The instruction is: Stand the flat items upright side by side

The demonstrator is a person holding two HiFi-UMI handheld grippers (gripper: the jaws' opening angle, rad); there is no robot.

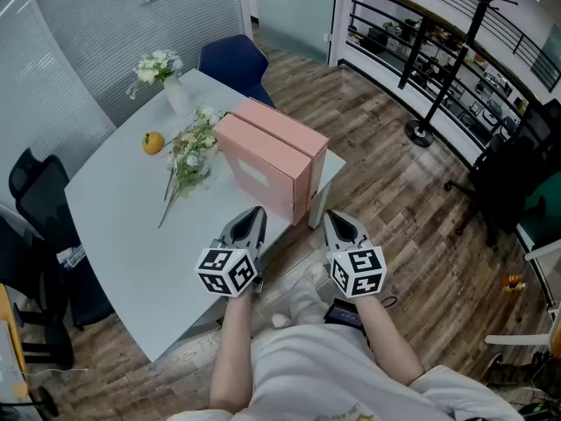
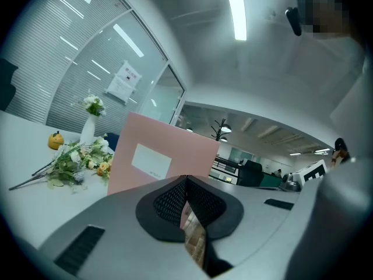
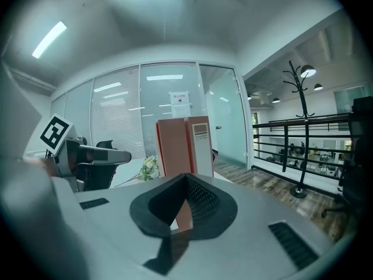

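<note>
Two pink file boxes stand upright side by side near the white table's right edge, one [image 1: 259, 169] nearer me and the other [image 1: 285, 130] behind it. My left gripper [image 1: 252, 213] hovers just short of the nearer box, shut with nothing in it. My right gripper [image 1: 337, 219] hangs beyond the table's edge, beside the boxes, also shut and empty. The left gripper view shows the nearer box's broad labelled face [image 2: 157, 156] past the shut jaws [image 2: 186, 182]. In the right gripper view both boxes' narrow ends [image 3: 175, 147] [image 3: 200, 142] rise beyond the shut jaws [image 3: 186, 182].
On the table [image 1: 123, 235] lie a loose bunch of flowers [image 1: 191, 152] left of the boxes, an orange [image 1: 153, 142] and a white vase of flowers [image 1: 166, 77]. A blue chair [image 1: 235, 60] stands behind the table, a black chair [image 1: 39, 196] at its left, a coat stand [image 1: 438, 68] on the wood floor.
</note>
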